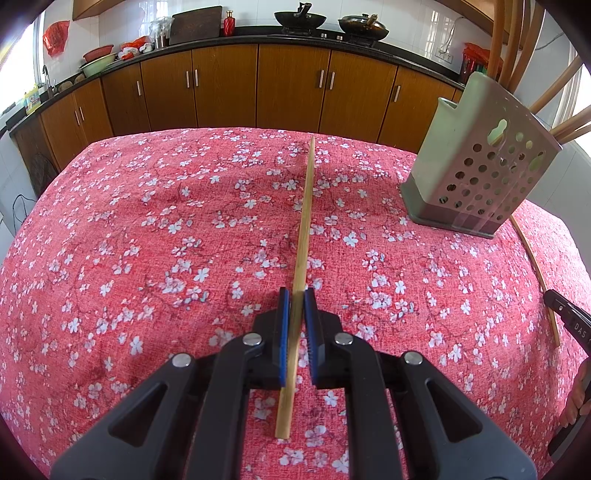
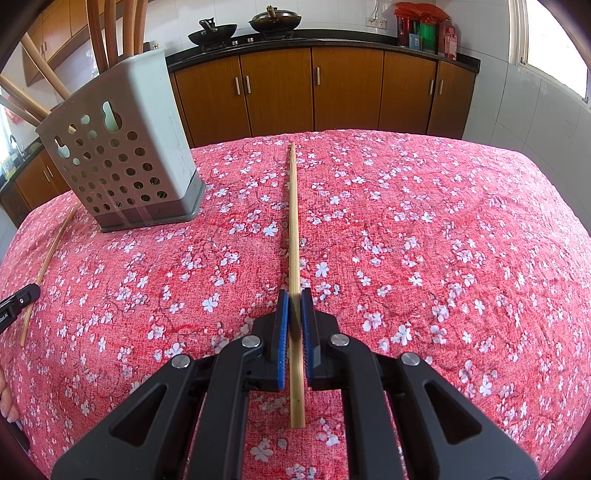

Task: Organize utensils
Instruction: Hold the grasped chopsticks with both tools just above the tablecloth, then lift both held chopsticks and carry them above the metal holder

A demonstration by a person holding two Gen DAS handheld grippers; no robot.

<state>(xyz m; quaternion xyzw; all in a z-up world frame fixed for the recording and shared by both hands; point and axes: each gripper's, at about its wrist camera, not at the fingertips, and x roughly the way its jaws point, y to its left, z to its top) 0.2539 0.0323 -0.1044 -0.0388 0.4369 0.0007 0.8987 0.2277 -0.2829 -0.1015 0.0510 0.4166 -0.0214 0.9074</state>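
My left gripper (image 1: 296,295) is shut on a bamboo chopstick (image 1: 304,221) that points away over the red floral tablecloth (image 1: 147,240). My right gripper (image 2: 294,294) is shut on another bamboo chopstick (image 2: 293,221), also pointing away. A grey perforated utensil holder (image 1: 476,162) stands on the table between the two grippers, with several wooden utensils sticking out of its top. It shows at the upper left in the right wrist view (image 2: 122,147). The right gripper's tip (image 1: 565,314) shows at the left view's right edge, with its chopstick (image 1: 535,266).
Brown kitchen cabinets (image 1: 258,85) and a dark counter with two woks (image 1: 300,18) run behind the table. The table's far edge (image 2: 369,131) lies just beyond the chopstick tips. The left gripper's tip (image 2: 18,301) and its chopstick (image 2: 48,258) show at the right view's left edge.
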